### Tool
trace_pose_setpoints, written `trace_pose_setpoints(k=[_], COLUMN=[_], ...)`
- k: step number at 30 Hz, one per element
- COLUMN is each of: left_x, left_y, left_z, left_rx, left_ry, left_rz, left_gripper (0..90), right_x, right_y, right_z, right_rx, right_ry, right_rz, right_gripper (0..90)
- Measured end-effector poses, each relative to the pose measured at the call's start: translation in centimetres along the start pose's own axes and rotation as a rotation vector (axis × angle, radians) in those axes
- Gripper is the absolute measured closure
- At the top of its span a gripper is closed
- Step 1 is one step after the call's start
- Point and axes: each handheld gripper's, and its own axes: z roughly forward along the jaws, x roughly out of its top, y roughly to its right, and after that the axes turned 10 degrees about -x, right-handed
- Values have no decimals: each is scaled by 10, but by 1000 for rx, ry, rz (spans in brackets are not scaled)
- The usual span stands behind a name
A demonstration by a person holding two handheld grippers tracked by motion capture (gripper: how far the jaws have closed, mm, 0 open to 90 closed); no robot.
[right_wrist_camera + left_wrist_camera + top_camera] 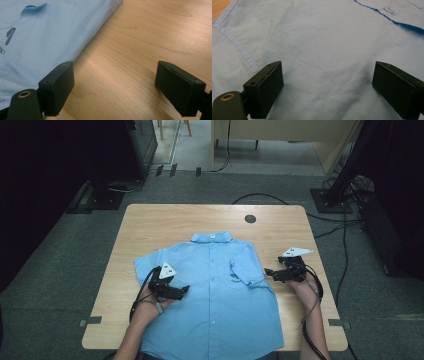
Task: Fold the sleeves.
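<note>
A light blue short-sleeved shirt point(215, 285) lies face up on the wooden table point(150, 225), buttoned, collar at the far side, its right sleeve folded in over the chest. My left gripper point(182, 291) hovers open over the shirt's left front panel; in the left gripper view its jaws stand wide apart above the cloth point(324, 57), near the sleeve seam and the button placket. My right gripper point(269, 272) is open just off the shirt's right edge, over bare wood point(130, 62), with the shirt's edge point(50, 40) beside its left jaw.
A round black grommet point(250, 218) sits near the table's far edge. Cables point(345, 250) run on the floor to the right by a black stand base point(327, 200). The shirt's hem hangs over the table's near edge.
</note>
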Motion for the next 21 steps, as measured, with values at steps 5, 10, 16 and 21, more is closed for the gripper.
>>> trace_pose_setpoints(k=[5,10,16,21], left_x=[0,-1,-1,1], left_y=[0,-1,-4,-7], left_z=[0,-1,-4,-12], left_rx=[6,12,5,18], left_ry=[1,3,12,39], left_rz=[-8,-15,-30,-41], left_gripper=[100,100,100,105], right_x=[-2,-5,-5,-4], right_y=[0,3,3,2], right_z=[-1,-4,-4,-3], right_rx=[-25,-34,-29,-32], right_ry=[-7,-12,-17,-20], right_rz=[-35,-45,-49,-55], right_gripper=[136,123,103,88])
